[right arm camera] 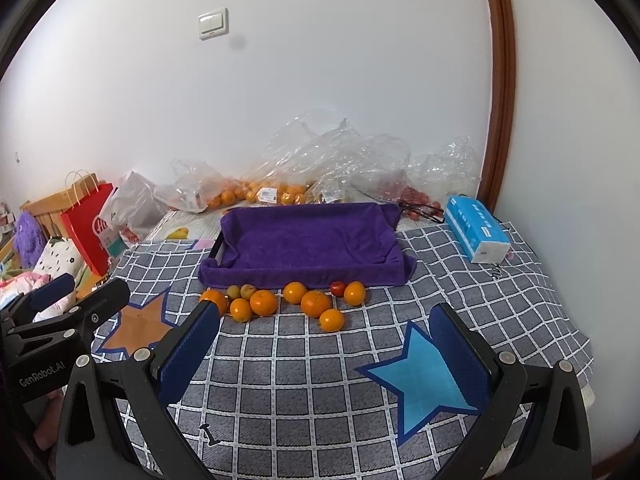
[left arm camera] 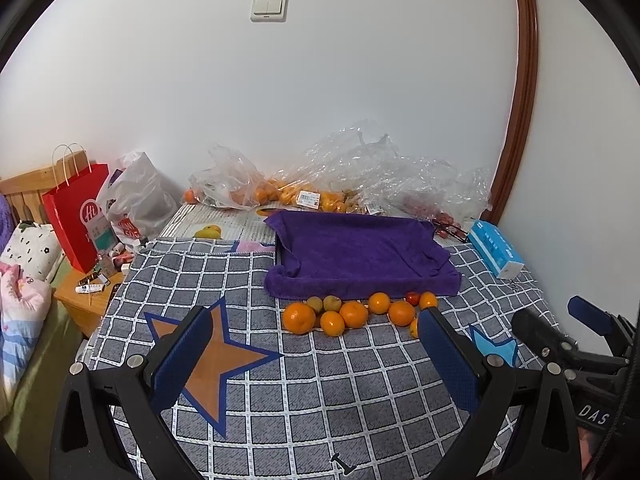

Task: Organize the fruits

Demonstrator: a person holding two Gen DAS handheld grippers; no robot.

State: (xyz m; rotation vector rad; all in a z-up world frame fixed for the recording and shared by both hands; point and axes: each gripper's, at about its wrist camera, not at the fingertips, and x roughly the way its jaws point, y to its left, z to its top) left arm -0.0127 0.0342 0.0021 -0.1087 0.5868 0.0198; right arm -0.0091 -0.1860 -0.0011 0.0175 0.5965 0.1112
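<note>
Several oranges [left arm camera: 354, 314] [right arm camera: 316, 303], two small green-yellow fruits [left arm camera: 324, 304] [right arm camera: 240, 292] and a small red fruit [left arm camera: 413, 298] [right arm camera: 338, 288] lie in a loose row on the checked cloth. Just behind them sits a tray lined with a purple towel [left arm camera: 360, 256] [right arm camera: 308, 240], with nothing in it. My left gripper [left arm camera: 316, 344] is open and empty, a little short of the fruit row. My right gripper [right arm camera: 324, 340] is open and empty, also short of the row. Each gripper shows at the edge of the other's view.
Clear plastic bags with more oranges [left arm camera: 280, 192] [right arm camera: 256, 192] lie along the back wall. A blue tissue pack [left arm camera: 496, 248] [right arm camera: 476, 232] sits at the right. A red paper bag [left arm camera: 76, 216] [right arm camera: 90, 224] and a white bag stand at the left, beside a cluttered wooden nightstand [left arm camera: 84, 300].
</note>
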